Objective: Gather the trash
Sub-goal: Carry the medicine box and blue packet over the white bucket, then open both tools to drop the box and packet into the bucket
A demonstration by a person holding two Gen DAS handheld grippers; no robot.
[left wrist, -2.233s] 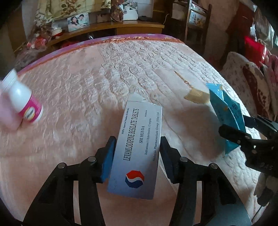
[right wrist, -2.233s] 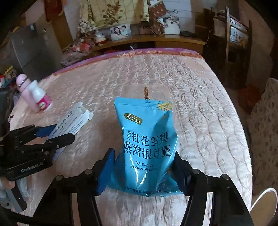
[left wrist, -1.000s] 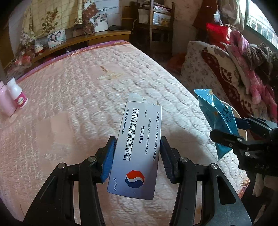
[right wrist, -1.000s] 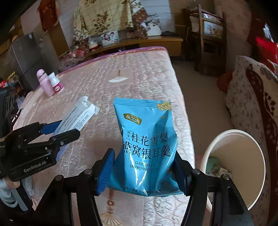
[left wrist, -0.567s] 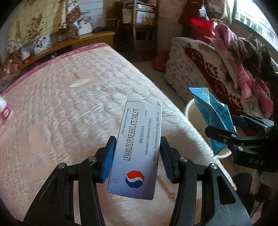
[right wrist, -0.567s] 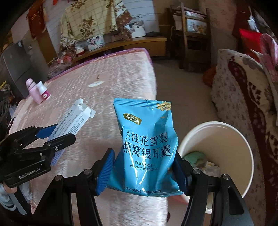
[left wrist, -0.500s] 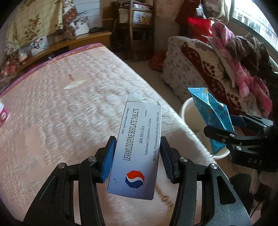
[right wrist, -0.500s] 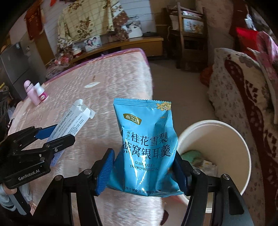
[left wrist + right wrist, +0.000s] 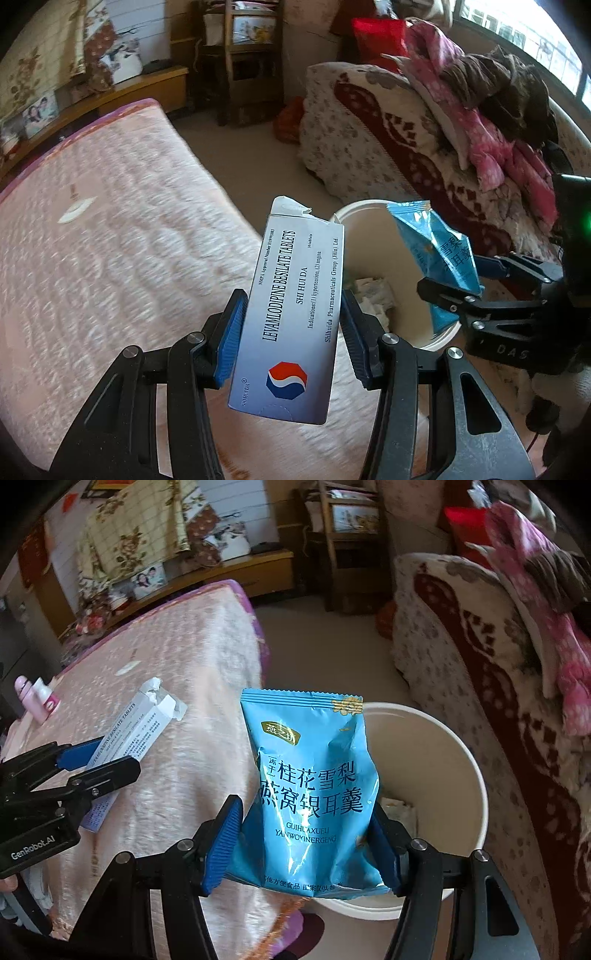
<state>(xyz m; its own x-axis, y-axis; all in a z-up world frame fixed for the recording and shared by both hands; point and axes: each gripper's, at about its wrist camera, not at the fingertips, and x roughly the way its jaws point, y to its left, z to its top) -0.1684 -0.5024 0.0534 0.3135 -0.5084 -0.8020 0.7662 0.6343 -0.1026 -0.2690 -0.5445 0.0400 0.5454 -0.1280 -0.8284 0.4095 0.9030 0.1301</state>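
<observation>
Left hand-held gripper (image 9: 291, 325) clamps box (image 9: 291, 314) | right hand-held gripper (image 9: 306, 834) clamps pouch (image 9: 314, 786) | I hold both near bin (image 9: 476, 771) for dropping

The bed with its quilted pale pink cover (image 9: 177, 686) carries, near its far left edge, a pink bottle (image 9: 23, 690) and a white bottle with a pink label (image 9: 44, 696), just beside each other. A small pale scrap (image 9: 75, 211) lies flat farther along. The beige floor (image 9: 332, 642) carries a round white bucket (image 9: 467, 775) beside the bed.

One tablet box (image 9: 291, 314), one blue snack pouch (image 9: 310, 794), one white bin (image 9: 443, 760), two bottles (image 9: 35, 698) far left, two grippers.
</observation>
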